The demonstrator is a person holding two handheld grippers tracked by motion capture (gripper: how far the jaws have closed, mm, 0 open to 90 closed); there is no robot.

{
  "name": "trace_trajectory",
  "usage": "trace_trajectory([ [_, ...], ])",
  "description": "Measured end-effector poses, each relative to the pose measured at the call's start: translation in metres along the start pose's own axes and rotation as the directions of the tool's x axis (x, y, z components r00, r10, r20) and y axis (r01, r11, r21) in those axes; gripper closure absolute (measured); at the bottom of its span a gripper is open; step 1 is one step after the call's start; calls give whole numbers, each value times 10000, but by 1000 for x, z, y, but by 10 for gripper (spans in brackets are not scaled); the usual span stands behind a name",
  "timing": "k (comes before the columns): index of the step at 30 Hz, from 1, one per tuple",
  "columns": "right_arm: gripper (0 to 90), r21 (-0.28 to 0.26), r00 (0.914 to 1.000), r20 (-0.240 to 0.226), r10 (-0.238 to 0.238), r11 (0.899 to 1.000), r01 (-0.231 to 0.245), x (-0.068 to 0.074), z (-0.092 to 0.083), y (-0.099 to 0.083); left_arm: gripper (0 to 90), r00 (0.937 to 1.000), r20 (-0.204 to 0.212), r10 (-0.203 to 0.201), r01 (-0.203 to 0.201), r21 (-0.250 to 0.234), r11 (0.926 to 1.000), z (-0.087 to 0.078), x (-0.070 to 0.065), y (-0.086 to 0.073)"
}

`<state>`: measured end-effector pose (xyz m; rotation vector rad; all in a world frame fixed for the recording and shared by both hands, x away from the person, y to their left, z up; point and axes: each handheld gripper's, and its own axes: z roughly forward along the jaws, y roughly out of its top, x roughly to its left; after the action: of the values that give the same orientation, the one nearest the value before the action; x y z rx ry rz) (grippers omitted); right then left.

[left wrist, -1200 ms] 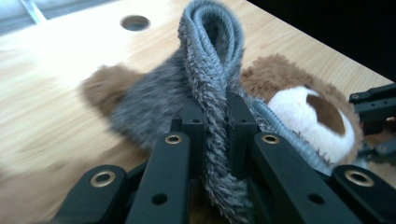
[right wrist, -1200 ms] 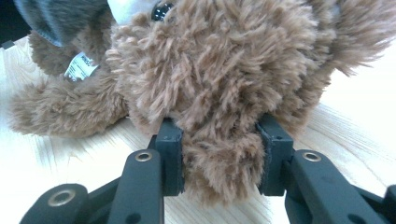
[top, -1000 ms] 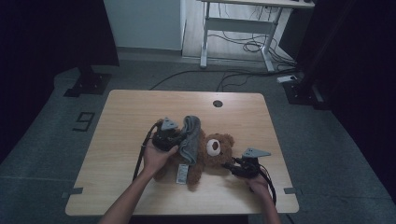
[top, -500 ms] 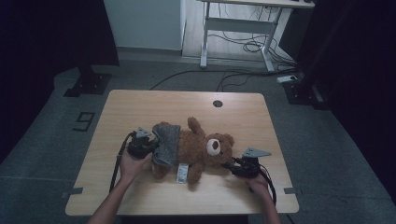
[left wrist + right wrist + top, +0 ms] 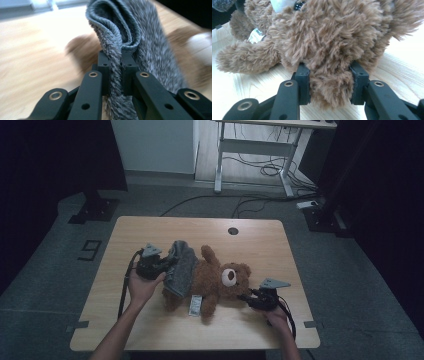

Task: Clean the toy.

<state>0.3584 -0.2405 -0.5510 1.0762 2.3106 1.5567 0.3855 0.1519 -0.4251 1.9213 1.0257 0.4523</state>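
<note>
Leftward since earlier, my left fingers (image 5: 167,265) grip the grey sweater (image 5: 181,269), half off the bear (image 5: 215,282) on the worktop (image 5: 250,327); right fingers (image 5: 245,297) clamp its head.

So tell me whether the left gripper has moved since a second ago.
Yes. The left gripper has pulled the grey cloth leftward, away from the table's round hole.
</note>
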Motion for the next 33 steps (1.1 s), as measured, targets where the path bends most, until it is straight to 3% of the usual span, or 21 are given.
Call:
trace_trajectory([
  [7, 605, -8, 10000, 46, -4, 10000, 4, 1, 0, 0, 809, 9926, 976, 716, -717, -25, 9974, 35, -51, 35],
  [10, 605, -37, 9999, 94, -36, 10000, 36, 1, 0, 0, 805, 9906, 1028, 903, -942, 332, 9950, 58, -65, 39],
  [13, 605, -34, 9999, 134, -67, 10000, 68, 1, 0, 0, 803, 9921, 950, 817, -890, 748, 9932, 77, -67, 30],
  [16, 605, -28, 9997, 174, -152, 9999, 153, 1, 0, 0, 805, 9934, 996, 570, -641, 691, 9956, 79, -59, 19],
  [19, 604, -15, 9996, 203, -193, 9998, 193, 1, 0, 0, 805, 9951, 932, 323, -382, 616, 9974, 69, -45, 14],
  [24, 604, 48, 9995, 253, -189, 9998, 188, 2, 0, 0, 807, 9997, 68, 214, -219, 909, 9956, 51, -19, 6],
  [26, 604, 53, 9995, 252, -176, 9998, 175, 2, 0, 0, 808, 10000, -21, -85, 86, 1023, 9947, 47, -7, -3],
  [30, 604, 40, 9996, 245, -165, 9999, 164, 2, 0, 0, 808, 9982, -460, -387, 438, 1157, 9923, 40, 17, -22],
  [33, 603, 13, 9996, 249, -135, 9999, 135, 2, 0, 0, 808, 9931, -868, -783, 898, 1369, 9865, 38, 36, -36],
])
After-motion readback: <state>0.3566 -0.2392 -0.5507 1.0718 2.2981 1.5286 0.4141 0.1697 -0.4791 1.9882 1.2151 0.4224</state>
